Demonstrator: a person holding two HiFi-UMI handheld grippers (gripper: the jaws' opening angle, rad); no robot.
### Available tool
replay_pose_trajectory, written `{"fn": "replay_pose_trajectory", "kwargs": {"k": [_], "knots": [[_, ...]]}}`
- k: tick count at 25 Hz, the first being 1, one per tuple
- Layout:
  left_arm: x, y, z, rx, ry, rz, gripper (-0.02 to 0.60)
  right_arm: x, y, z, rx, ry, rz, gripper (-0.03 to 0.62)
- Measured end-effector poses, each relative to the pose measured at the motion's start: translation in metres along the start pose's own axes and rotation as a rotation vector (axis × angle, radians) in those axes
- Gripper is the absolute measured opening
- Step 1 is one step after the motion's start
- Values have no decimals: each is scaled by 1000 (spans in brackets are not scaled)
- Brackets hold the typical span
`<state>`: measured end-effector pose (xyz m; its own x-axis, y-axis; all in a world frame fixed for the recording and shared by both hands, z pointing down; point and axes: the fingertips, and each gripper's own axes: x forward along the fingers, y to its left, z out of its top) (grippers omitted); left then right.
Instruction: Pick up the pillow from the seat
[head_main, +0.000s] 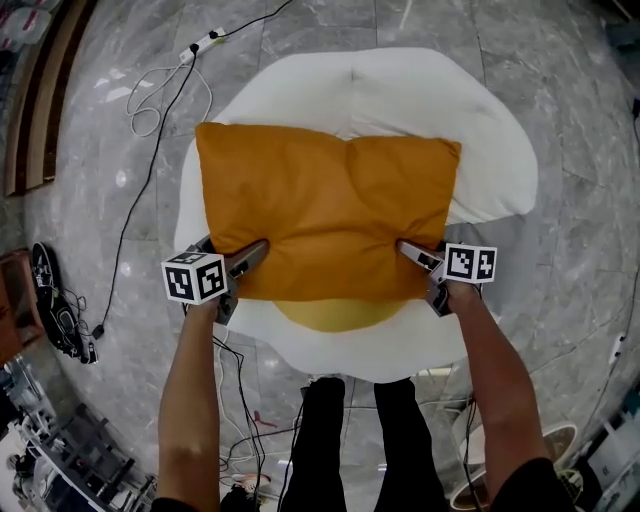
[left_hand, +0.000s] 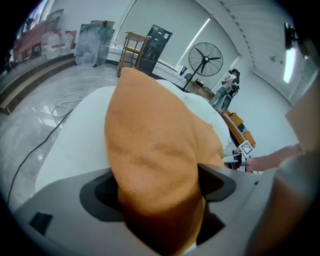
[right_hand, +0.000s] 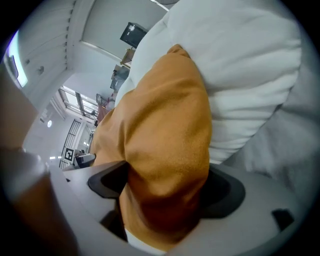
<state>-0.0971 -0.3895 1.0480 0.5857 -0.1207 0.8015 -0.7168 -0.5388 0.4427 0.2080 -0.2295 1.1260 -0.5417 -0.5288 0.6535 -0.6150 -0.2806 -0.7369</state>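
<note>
Pillow (head_main: 325, 205) lay flat on the white seat (head_main: 430, 95), long side across, near edge toward the person. Left gripper (head_main: 252, 254) sat on its near-left corner and right gripper (head_main: 410, 252) on its near-right corner, both pointing in from the near side. In each gripper's own view the jaws stood fairly wide but were clamped on the corner, with fabric filling the gap and bulging past both pads. Pillow was orange, rectangular and plump, in soft matte fabric, creased mid far edge and dimpled at both grips. A yellow bit (head_main: 335, 312) showed under its near edge.
</note>
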Motion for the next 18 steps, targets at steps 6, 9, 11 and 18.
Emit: {"fn": "replay_pose_trajectory", "kwargs": {"k": [6, 9, 11, 18], "knots": [[-8, -20, -4, 58, 1, 20, 335, -15, 13, -4, -79, 6, -77, 291], [-15, -30, 1, 80, -15, 35, 287, -27, 23, 1, -135, -21, -133, 231], [-23, -36, 4, 86, -32, 47, 270, -37, 33, 4, -155, -46, -150, 212], [-78, -70, 28, 85, -126, 56, 264, -94, 92, 26, -227, -139, -153, 212]]}}
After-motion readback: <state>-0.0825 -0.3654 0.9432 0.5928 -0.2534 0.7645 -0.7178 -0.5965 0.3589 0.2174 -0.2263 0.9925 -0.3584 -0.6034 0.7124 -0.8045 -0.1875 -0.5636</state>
